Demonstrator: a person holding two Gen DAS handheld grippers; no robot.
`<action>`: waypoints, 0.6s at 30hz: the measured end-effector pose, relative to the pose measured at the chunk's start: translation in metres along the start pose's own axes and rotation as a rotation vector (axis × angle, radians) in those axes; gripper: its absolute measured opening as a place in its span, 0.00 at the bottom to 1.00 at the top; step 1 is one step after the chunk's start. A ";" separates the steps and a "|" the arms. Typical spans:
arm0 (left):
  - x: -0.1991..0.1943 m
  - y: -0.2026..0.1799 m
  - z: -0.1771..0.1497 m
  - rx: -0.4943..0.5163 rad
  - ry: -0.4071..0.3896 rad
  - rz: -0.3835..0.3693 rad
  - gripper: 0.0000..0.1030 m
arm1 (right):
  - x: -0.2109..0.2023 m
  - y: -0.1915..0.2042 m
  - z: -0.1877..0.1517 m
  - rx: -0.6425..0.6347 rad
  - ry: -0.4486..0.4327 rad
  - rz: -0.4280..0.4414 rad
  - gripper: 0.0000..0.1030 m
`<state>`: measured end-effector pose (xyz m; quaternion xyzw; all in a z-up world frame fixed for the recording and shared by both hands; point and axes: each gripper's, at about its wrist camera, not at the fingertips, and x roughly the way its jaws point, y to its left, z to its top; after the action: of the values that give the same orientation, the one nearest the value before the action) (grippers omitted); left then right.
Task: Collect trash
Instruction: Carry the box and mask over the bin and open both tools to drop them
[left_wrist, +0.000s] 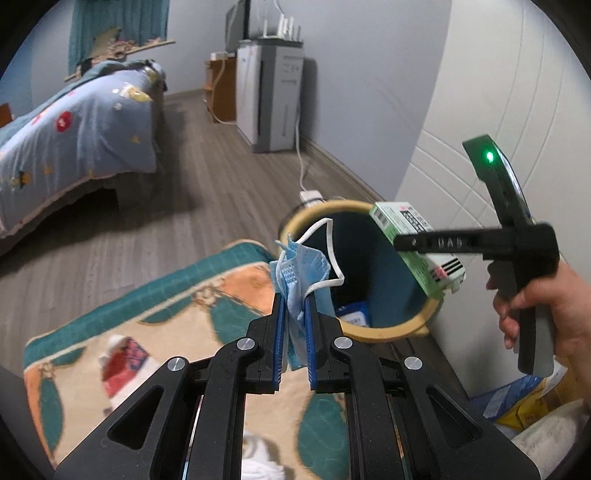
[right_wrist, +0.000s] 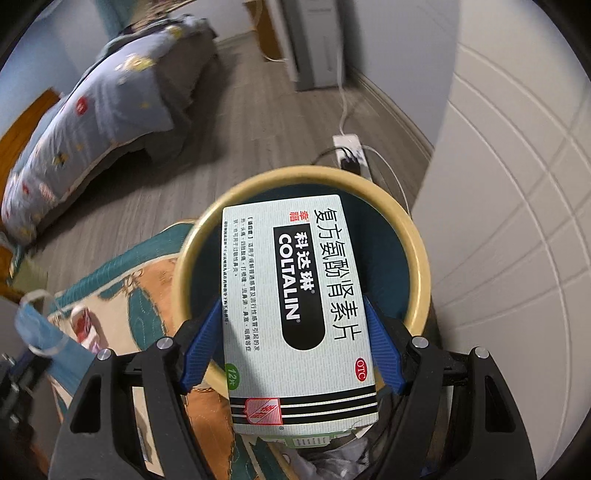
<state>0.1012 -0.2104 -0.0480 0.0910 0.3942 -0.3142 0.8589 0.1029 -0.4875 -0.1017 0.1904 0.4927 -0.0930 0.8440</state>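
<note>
Left gripper (left_wrist: 295, 314) is clamped on a crumpled blue face mask (left_wrist: 301, 273), whose white ear loops hang loose just ahead of its blue pads. Beyond it and slightly to its right stands a round bin (left_wrist: 354, 330) with a yellow rim and dark teal inside, on the wooden floor (left_wrist: 207, 170). Right gripper (right_wrist: 295, 343), held by a hand (left_wrist: 546, 310), grasps a pale green medicine box (right_wrist: 295, 295) by its two long sides, directly above the bin's mouth. A patterned rug (left_wrist: 177, 314) lies under the left gripper. A bed (left_wrist: 74, 125) stands farther off to its left.
</note>
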 end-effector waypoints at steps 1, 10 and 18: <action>0.004 -0.004 0.000 0.003 0.007 -0.006 0.11 | 0.001 -0.001 0.000 0.000 0.001 -0.003 0.70; 0.063 -0.030 -0.001 -0.013 0.087 -0.060 0.11 | 0.017 -0.016 -0.002 0.030 0.042 -0.029 0.70; 0.096 -0.045 0.002 0.018 0.120 -0.039 0.11 | 0.029 -0.017 -0.003 0.019 0.069 -0.056 0.70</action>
<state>0.1221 -0.2913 -0.1127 0.1096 0.4437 -0.3281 0.8267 0.1092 -0.5014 -0.1321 0.1875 0.5258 -0.1146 0.8217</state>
